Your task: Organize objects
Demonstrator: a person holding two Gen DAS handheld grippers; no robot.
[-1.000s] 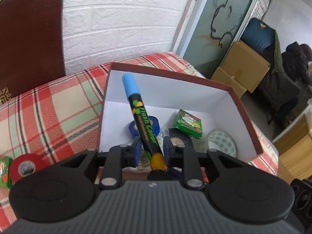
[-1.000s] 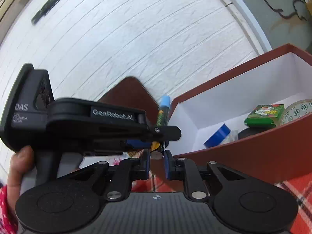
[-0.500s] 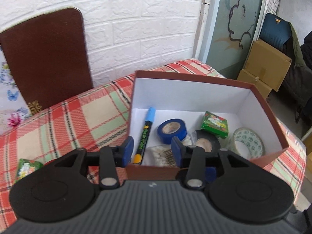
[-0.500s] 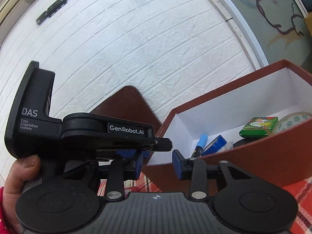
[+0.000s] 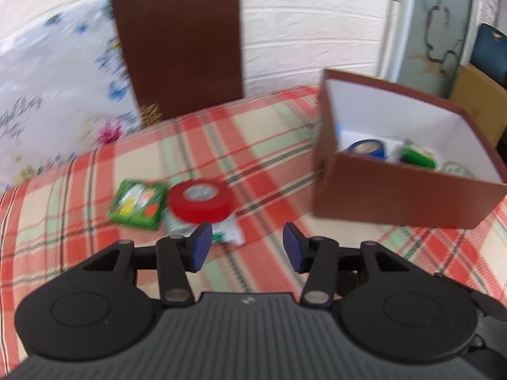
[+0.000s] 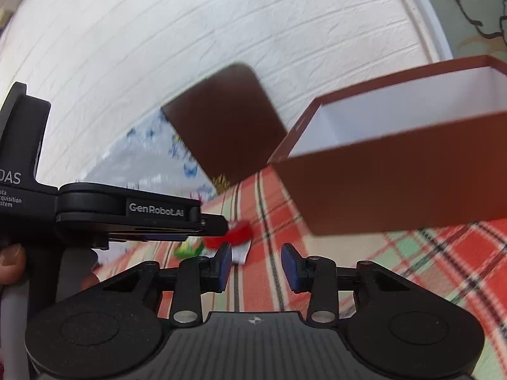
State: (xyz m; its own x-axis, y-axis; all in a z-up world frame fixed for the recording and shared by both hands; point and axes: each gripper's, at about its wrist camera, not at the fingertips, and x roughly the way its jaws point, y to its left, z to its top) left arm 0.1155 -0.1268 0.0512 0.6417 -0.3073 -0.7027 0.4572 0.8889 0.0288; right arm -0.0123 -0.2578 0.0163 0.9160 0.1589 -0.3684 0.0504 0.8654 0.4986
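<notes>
Marker is no longer in the left gripper (image 5: 244, 247); 1 second ago it was clamped there over the box (image 5: 408, 199). Jaws are now opening, nothing between them, aimed toward the red tape roll (image 5: 200, 201) and green packet (image 5: 139, 201) on the tablecloth (image 5: 269, 158). Right gripper (image 6: 256, 267) is parted, empty. Likely next pick: tape.

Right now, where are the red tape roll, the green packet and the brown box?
red tape roll (image 5: 199, 202), left wrist view, on its side wall.
green packet (image 5: 138, 200), left wrist view, on its printed face.
brown box (image 5: 402, 190), left wrist view, on its near wall.
</notes>
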